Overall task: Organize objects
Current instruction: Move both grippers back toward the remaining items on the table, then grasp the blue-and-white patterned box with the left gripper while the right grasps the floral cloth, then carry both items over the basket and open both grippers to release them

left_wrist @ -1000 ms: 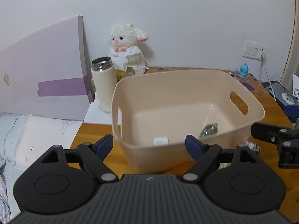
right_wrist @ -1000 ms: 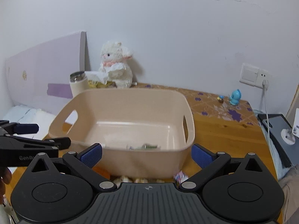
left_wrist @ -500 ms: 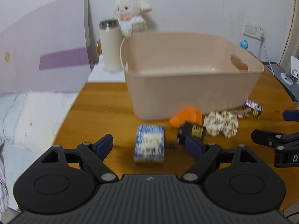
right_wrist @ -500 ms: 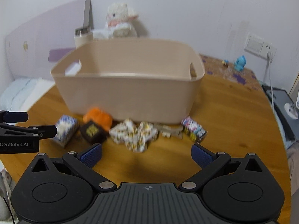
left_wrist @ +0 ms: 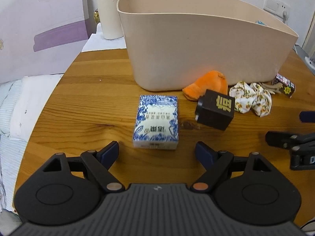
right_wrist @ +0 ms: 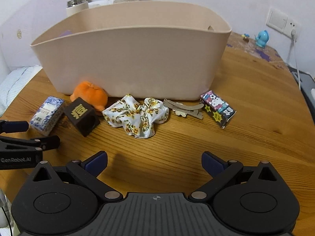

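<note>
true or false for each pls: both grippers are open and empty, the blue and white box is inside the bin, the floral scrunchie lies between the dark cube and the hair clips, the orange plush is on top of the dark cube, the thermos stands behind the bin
1. The left gripper and right gripper are both open and empty. True.
2. The blue and white box is inside the beige bin. False: it lies on the wooden table, in front of the bin.
3. The floral scrunchie lies between the dark cube and the hair clips. True.
4. The orange plush is on top of the dark cube. False: it lies on the table against the bin, behind the cube.
5. The white thermos stands behind the bin. True.
</note>
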